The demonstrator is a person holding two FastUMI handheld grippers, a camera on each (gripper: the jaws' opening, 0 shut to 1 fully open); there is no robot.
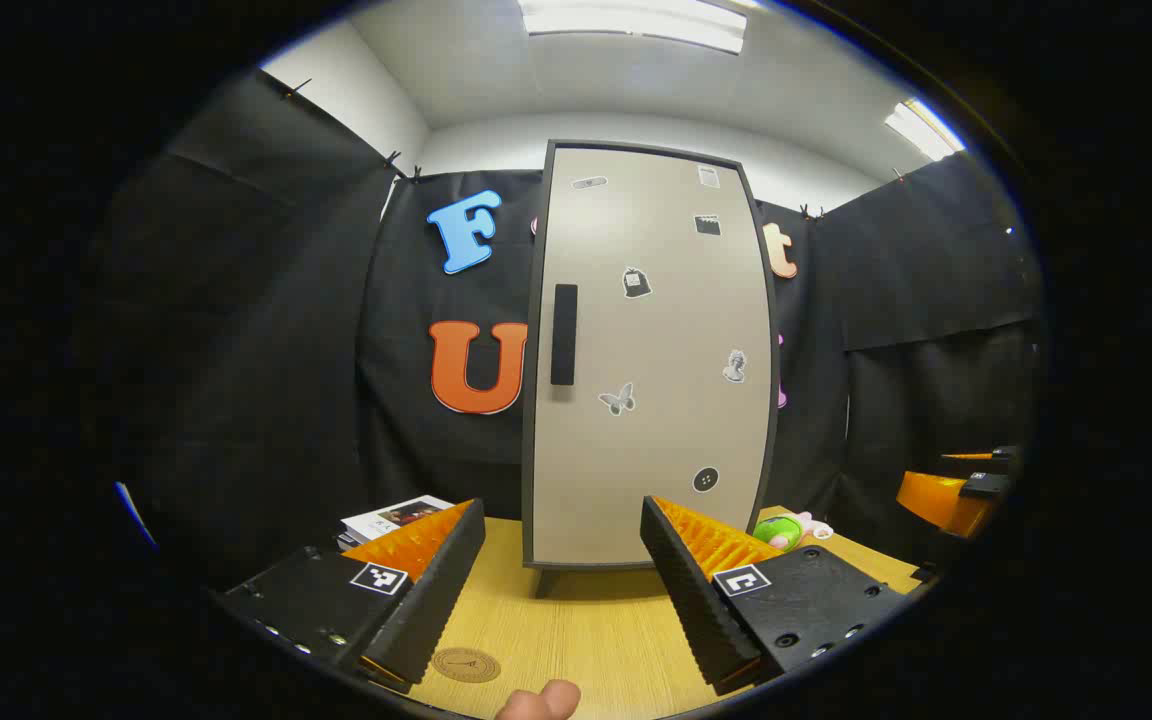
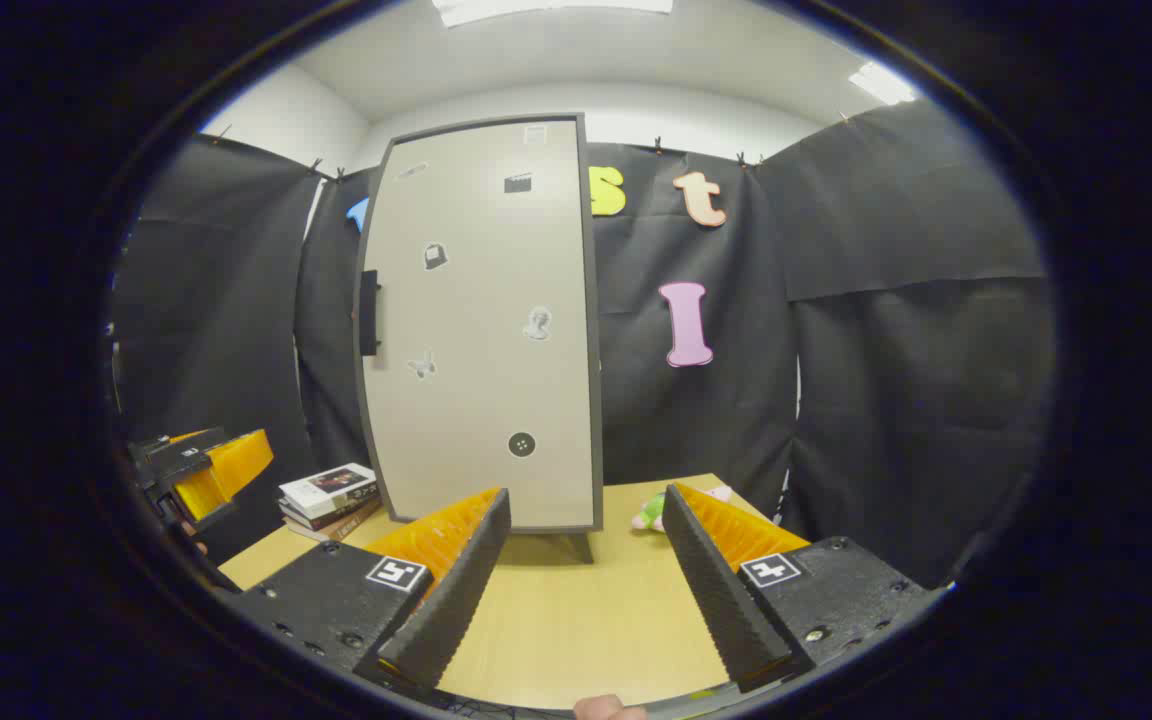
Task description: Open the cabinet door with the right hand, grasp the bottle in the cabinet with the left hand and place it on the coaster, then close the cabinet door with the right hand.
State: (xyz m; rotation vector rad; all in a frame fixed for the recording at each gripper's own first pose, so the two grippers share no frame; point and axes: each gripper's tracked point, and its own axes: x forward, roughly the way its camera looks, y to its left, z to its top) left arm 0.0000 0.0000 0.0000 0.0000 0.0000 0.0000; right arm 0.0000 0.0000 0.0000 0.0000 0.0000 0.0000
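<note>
Right now a tall pale cabinet [image 1: 651, 360] is standing upright at the far edge of a wooden desk [image 1: 586, 620], its door [image 2: 486, 330] sitting fully closed. A dark vertical handle [image 1: 563, 334] is running down the door's left side, and small stickers are dotting its face. The bottle cannot be seen from where I am standing, with the door closed over the cabinet's inside.

In the left gripper view, the left tongs [image 1: 563, 590] are hovering low over the desk, pointing at the cabinet at twelve o'clock, their fingers spread wide and gripping nothing. A round brown coaster [image 1: 466, 664] is lying flat on the desk at about seven o'clock, just beside the left finger. A stack of books [image 1: 391, 520] is resting at ten o'clock, left of the cabinet, and a green and pink toy [image 1: 786, 530] is peeking out at two o'clock by the cabinet's right foot.

In the right gripper view, the right tongs [image 2: 586, 575] are also hanging wide apart and empty above the desk, with the cabinet sitting at eleven o'clock, well apart from them.
</note>
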